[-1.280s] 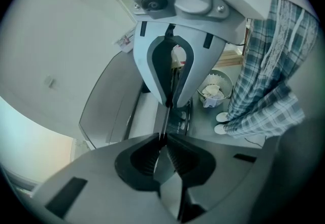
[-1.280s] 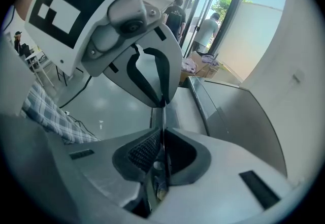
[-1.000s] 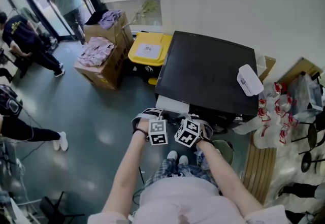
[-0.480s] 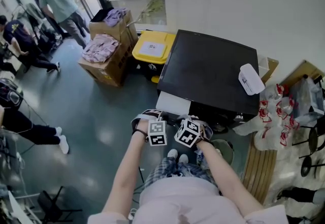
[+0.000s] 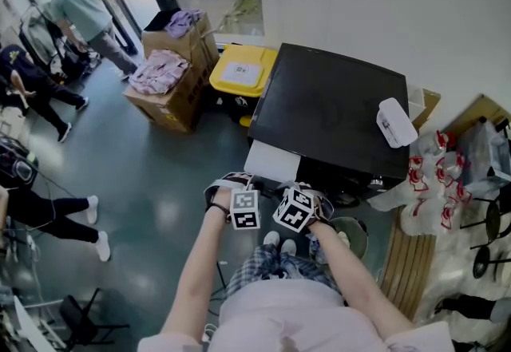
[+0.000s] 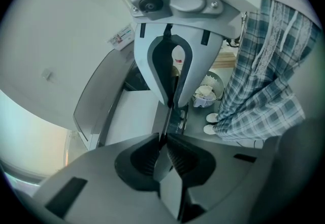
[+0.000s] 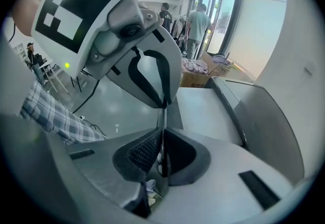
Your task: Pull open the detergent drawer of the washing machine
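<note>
The washing machine (image 5: 335, 111) has a black top, and its white detergent drawer (image 5: 271, 160) stands pulled out towards me. My two grippers are side by side at the drawer's front edge. The left gripper (image 5: 254, 185) is shut on that thin front lip (image 6: 170, 111). Close to its right, the right gripper (image 5: 289, 187) is shut on the same lip (image 7: 163, 116). In the left gripper view the drawer's white surface (image 6: 129, 119) lies left of the shut jaw tips (image 6: 163, 139). The right gripper view has it (image 7: 203, 111) right of the tips (image 7: 162, 134).
A white box (image 5: 396, 122) lies on the machine's top. A yellow bin (image 5: 242, 75) and cardboard boxes of clothes (image 5: 169, 83) stand behind the machine's left side. Bags (image 5: 431, 183) crowd the right. A round basket (image 5: 351, 232) sits by my feet. Several people are at far left.
Both grippers have drawn back a little towards me with the drawer's front, and slightly more of the white drawer shows. The people at the left have walked on.
</note>
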The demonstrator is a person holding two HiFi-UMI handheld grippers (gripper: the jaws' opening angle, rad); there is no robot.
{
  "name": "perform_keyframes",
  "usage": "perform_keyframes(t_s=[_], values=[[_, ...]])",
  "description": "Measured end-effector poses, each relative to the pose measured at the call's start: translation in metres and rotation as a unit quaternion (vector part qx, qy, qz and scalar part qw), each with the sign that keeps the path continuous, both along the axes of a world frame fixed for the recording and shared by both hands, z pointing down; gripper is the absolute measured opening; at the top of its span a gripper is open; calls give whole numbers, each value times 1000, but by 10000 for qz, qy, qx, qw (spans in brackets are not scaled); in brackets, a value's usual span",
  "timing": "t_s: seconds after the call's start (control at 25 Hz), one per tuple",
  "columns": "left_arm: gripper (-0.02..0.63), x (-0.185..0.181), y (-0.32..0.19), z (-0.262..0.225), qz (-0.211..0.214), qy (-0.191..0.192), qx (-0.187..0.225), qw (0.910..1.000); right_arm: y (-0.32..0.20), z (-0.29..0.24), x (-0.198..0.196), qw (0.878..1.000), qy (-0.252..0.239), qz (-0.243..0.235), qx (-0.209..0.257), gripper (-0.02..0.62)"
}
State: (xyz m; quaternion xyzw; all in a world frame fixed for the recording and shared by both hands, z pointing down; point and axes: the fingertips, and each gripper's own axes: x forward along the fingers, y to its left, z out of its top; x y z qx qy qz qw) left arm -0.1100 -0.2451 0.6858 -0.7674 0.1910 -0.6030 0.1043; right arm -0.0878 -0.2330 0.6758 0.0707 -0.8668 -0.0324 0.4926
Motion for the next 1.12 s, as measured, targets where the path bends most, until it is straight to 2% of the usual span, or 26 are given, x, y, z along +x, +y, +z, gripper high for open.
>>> perform_keyframes(t_s=[0.24,0.52,1.12], values=[[64,0,5,1,-1,22,-63,10000,5,2,1,10000,27,-13,-64,48],[63,-2,14,2,203,8,-72,9998,13,3,-2,9999,97,100,-58,48],[61,-7,56,4,431,151,-103,9989,54,6,-7,9994,239,258,-48,46]])
